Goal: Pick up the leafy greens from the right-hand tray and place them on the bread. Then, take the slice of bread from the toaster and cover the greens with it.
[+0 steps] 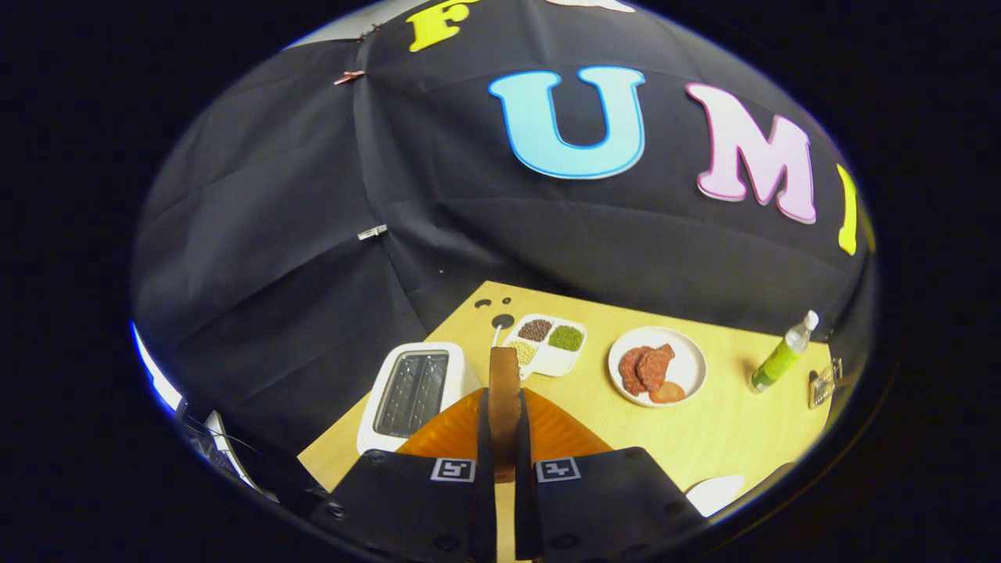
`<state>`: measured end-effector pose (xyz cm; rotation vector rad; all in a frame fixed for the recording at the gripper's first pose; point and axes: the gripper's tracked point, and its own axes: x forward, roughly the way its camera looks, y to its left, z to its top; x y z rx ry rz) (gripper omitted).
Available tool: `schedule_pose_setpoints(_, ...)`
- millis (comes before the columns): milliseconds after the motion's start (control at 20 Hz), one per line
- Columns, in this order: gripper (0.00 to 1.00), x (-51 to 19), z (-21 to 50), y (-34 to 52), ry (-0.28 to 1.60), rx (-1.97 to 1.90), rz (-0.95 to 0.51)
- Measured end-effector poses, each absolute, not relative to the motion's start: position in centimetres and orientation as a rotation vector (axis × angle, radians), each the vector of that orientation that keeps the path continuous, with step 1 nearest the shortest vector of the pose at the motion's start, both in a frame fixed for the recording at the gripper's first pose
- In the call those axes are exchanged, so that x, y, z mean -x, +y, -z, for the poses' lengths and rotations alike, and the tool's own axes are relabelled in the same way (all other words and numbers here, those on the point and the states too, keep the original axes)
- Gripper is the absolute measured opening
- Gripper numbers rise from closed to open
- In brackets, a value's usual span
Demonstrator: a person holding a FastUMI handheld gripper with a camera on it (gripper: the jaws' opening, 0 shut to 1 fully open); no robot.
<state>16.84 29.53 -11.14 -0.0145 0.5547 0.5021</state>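
Looking down from above the pale wooden tabletop (727, 426), I start at the left: a white two-slot toaster (413, 392) stands near the table's left edge, both slots dark; I cannot tell whether anything is inside them. Just to its right, the gripper (504, 438) has its two fingers closed tight on a brown-crusted slice of bread (504, 391), held upright and edge-on so that the slice rises ahead of the fingers. Beneath the held slice lies an orange ribbed plastic plate (446, 430), spreading out on both sides of the fingers; what rests on it is hidden by the gripper body, and I cannot make out the leafy greens or the lower bread. Beyond the slice sits a white divided tray (551, 361) with dark brown, green and pale yellow grains in separate compartments. Behind the tray, a few small dark round holes (502, 320) mark the tabletop. Further right, apart from the tray, a round white plate (688, 367) carries reddish-brown meat pieces (645, 367). Well right of that, a clear plastic bottle with green liquid and a white cap (782, 353) stands near the table's far right corner. A white rounded rim (715, 493) shows near the right finger's housing; too little visible to identify.
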Motion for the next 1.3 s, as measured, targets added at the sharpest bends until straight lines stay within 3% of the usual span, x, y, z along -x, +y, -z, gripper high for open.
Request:
schedule_pose_setpoints(750, 0.14, -15.9, 24.4, 18.0, 0.801, -0.154, -0.379)
schedule_pose_setpoints(1300, 0.17, -15.8, 24.1, 16.6, 0.806, -0.273, -0.368)
